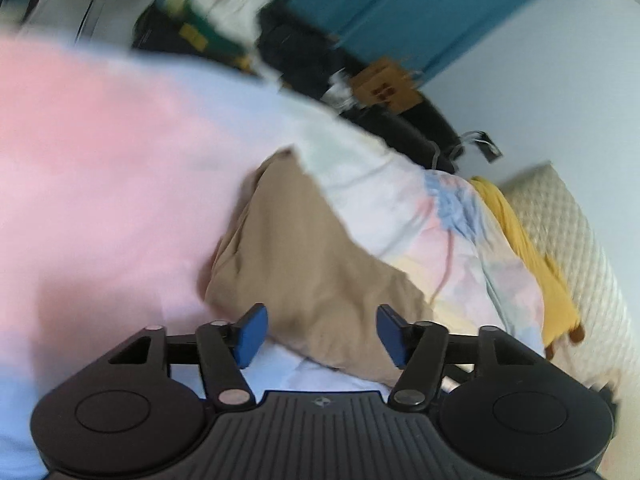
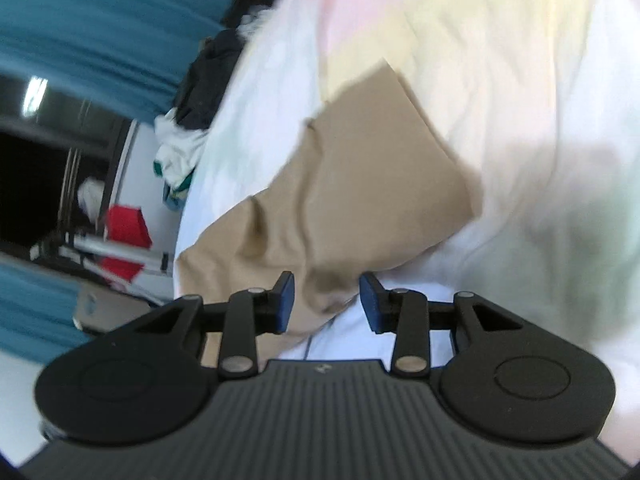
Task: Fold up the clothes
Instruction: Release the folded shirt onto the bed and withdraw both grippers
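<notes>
In the middle of both frames we see a tan garment (image 1: 304, 264) lying crumpled on a pastel bedspread (image 1: 100, 168), its cloth bunched into soft ridges and one straight edge showing toward the upper right of the right wrist view. Both pictures are blurred, so we cannot say whether it is partly folded or simply heaped; the lie of it would fit either.

What could go wrong from here, as we judge it: a pinch taken on the rumpled part may catch only the top layer, or catch the bedspread along with the garment, since the two lie pressed together and the tan cloth is loose and thick with wrinkles. A grab from the bunched middle instead of an edge would likely drag the whole heap and leave a crooked fold.

Our left gripper (image 1: 318, 336) has its jaws spread wide, released, holding nothing; the tan garment shows between the blue pads, though whether they touch it we cannot tell. Our right gripper (image 2: 327, 302) has its jaws parted somewhat less, also released and empty, poised over the lower tip of the garment (image 2: 320, 208) where it meets the white part of the bedspread (image 2: 520, 120).
</notes>
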`<state>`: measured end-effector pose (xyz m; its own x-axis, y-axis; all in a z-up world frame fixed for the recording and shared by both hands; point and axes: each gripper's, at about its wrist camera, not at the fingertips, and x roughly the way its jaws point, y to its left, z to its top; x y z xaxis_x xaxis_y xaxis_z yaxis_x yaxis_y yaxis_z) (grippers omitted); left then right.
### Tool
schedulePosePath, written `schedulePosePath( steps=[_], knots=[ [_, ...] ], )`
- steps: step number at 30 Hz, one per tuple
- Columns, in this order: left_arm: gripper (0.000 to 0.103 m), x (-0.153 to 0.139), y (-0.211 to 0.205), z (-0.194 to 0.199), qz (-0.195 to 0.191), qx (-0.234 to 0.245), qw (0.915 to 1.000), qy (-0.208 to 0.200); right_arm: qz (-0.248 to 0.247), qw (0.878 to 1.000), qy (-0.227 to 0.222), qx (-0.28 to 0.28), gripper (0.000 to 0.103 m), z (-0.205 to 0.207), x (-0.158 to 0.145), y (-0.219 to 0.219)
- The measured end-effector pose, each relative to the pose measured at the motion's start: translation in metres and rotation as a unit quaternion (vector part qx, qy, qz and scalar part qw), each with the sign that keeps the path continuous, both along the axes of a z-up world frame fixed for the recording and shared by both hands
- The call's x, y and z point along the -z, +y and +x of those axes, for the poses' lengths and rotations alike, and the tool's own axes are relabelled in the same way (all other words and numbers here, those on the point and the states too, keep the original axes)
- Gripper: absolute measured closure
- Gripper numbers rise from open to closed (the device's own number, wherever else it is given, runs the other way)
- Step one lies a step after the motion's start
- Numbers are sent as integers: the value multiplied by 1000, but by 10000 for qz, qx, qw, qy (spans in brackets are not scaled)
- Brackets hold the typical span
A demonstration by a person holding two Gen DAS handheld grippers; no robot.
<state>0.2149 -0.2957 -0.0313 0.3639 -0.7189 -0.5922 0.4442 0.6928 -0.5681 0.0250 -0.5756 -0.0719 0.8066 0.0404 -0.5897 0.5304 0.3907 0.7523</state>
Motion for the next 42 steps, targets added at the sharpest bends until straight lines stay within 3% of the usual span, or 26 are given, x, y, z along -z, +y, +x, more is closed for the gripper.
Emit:
schedulePosePath(
  steps=[4, 6, 8, 10, 14, 17, 26, 32, 42],
  knots=[
    [23, -60, 12, -47, 348, 204, 9958, -823, -769, 9966, -142, -275, 64, -29, -58, 25],
    [19, -85, 29, -79, 457, 260, 9915, -1194, -1162, 9922, -195, -408, 56, -39, -85, 39],
    [16, -105, 41, -108, 538, 292, 9868, -1497, -1553, 9861, -262, -527, 32, -50, -107, 55],
    [0, -123, 53, -138, 576, 303, 9819, -1777, -1996, 9772, -396, -605, 20, -67, -124, 75],
    [0, -150, 79, -189, 603, 246, 9719, -2263, -2854, 9535, -627, -740, 14, -100, -153, 115],
    [0, -160, 102, -222, 656, 172, 9652, -2527, -3235, 9410, -646, -757, 14, -112, -152, 137],
    [0, -148, 160, -271, 745, -141, 9521, -2962, -3928, 9144, -602, -775, 14, -129, -128, 185],
    [0, -120, 170, -270, 952, -166, 9482, -3025, -4378, 8938, -571, -785, 14, -140, -112, 217],
    [0, -89, 170, -260, 1110, -133, 9429, -3137, -4695, 8792, -458, -673, 14, -135, -91, 229]
  ],
)
